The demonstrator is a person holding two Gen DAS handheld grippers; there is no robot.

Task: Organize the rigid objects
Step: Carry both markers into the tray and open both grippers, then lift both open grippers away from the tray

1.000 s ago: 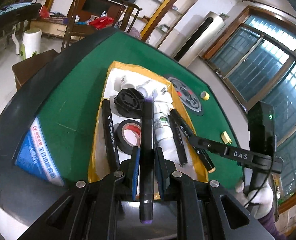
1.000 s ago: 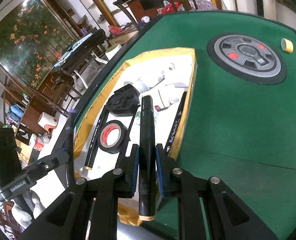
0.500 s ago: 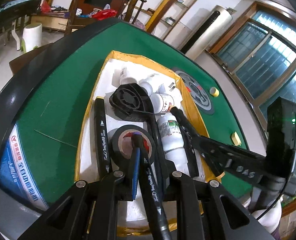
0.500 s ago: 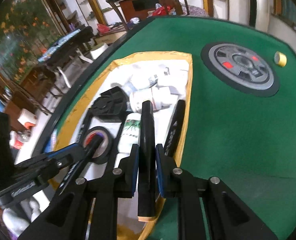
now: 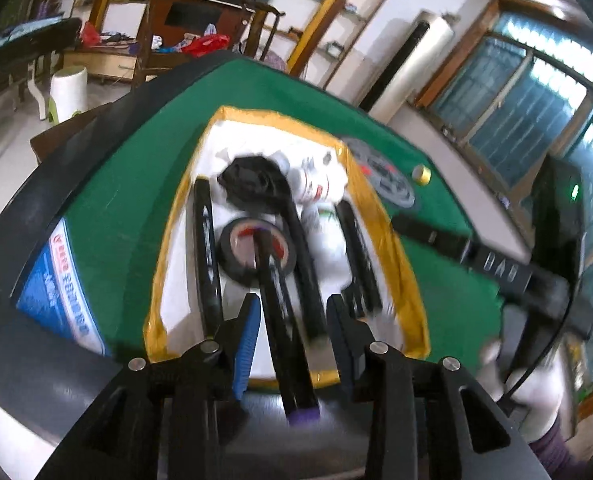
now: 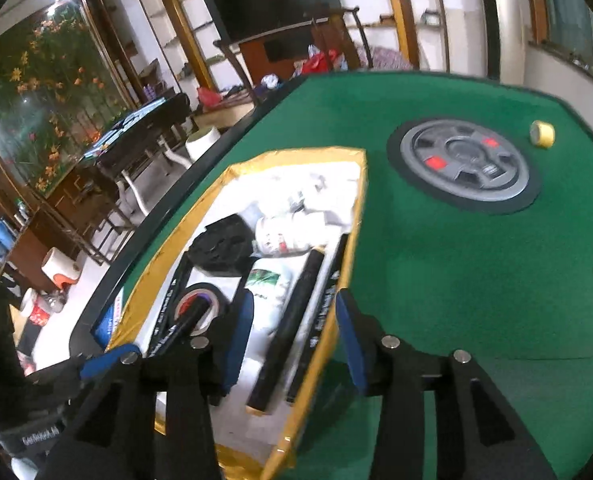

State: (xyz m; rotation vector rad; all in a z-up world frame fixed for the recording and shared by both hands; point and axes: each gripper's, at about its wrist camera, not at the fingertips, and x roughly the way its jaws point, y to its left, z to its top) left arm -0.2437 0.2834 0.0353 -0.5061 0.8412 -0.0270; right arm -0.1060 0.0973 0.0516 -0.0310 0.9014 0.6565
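Over the yellow-rimmed tray (image 5: 400, 276) on the green surface (image 6: 436, 248), my left hand-held gripper (image 5: 292, 316) is opening, its pads clear of the purple-capped marker (image 5: 284, 320) lying between them, tip on the tape roll (image 5: 256, 250). My right hand-held gripper (image 6: 292, 320) is opening too, with the black marker (image 6: 292, 320) loose in the tray by its right rim.

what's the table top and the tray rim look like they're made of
Table top: green felt or baize, by its matte, fuzzy, glare-free look. Tray rim: seemingly glossy yellow tape or plastic film over a white body, perhaps foam; it shines and wrinkles at the corners.
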